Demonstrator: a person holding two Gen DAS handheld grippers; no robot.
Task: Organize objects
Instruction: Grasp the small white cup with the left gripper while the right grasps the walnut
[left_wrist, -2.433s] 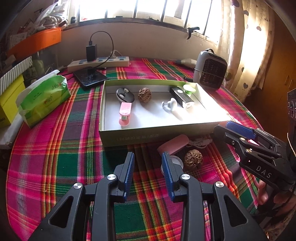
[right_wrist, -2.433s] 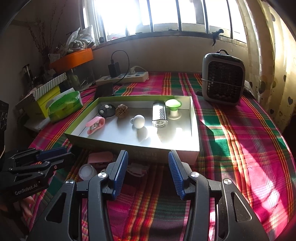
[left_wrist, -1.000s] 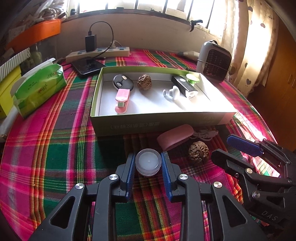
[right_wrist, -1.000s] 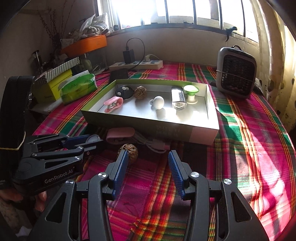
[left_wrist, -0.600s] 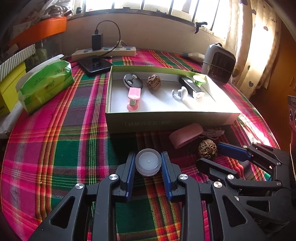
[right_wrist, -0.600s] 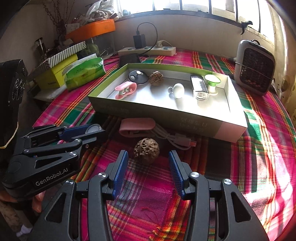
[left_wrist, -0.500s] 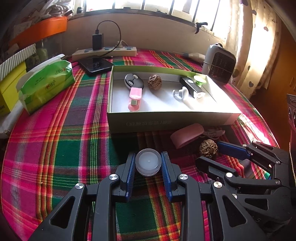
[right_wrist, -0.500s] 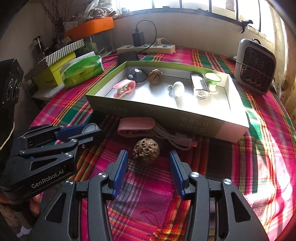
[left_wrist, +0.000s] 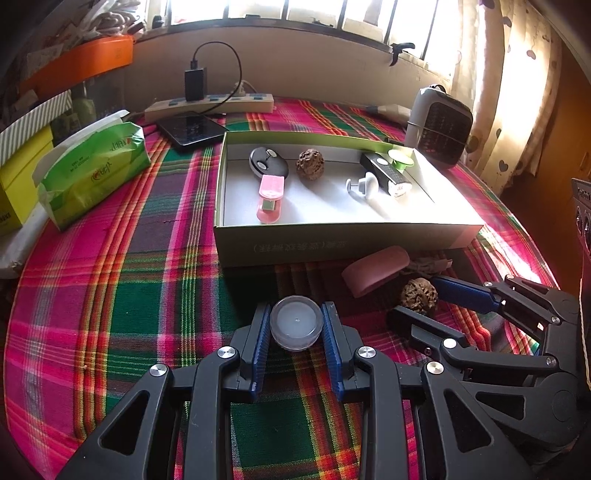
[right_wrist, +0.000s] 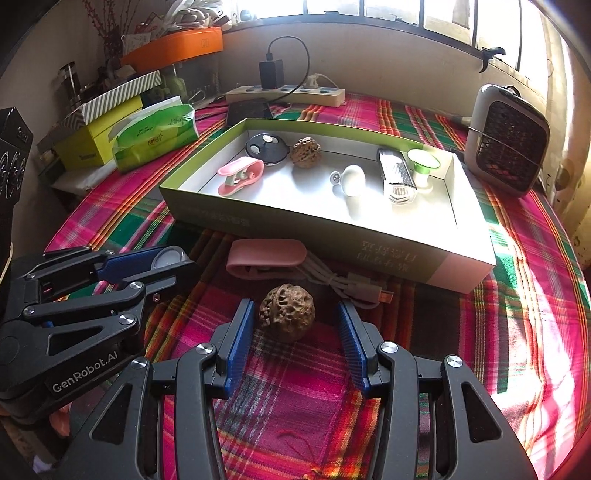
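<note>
— While the left gripper (left_wrist: 296, 326) keeps its blue pads pressed on either side of the small round jar (left_wrist: 296, 327), what has changed since a moment ago?

— Not much on that side: the jar sits clamped between the pads just as it did half a second back, above the plaid tablecloth (left_wrist: 110, 295). The right gripper (right_wrist: 295, 332) has closed in on the walnut (right_wrist: 287, 306); its jaws are spread apart with the nut between them, and there is a gap on both sides.

— Is the walnut touched yet?

— No, it rests on the cloth, apart from both pads. Earlier it lay ahead of the fingertips; now it is between them.

— And beyond it?

— Just behind the walnut lies a pink case (right_wrist: 266, 257) with a white cable (right_wrist: 343, 282) trailing from it, both close against the front wall of the shallow box (right_wrist: 332, 243). Inside the box are a pink clip (right_wrist: 241, 175), a black round gadget (right_wrist: 266, 147), a second walnut (right_wrist: 305, 147), a white knob (right_wrist: 351, 180), a small grater (right_wrist: 396, 173) and a green cup (right_wrist: 423, 162), all where they were.

— Farther back?

— A green tissue pack (right_wrist: 155, 129) to the left, a power strip (right_wrist: 288, 94) by the wall, and a small heater (right_wrist: 506, 136) at the right.
</note>
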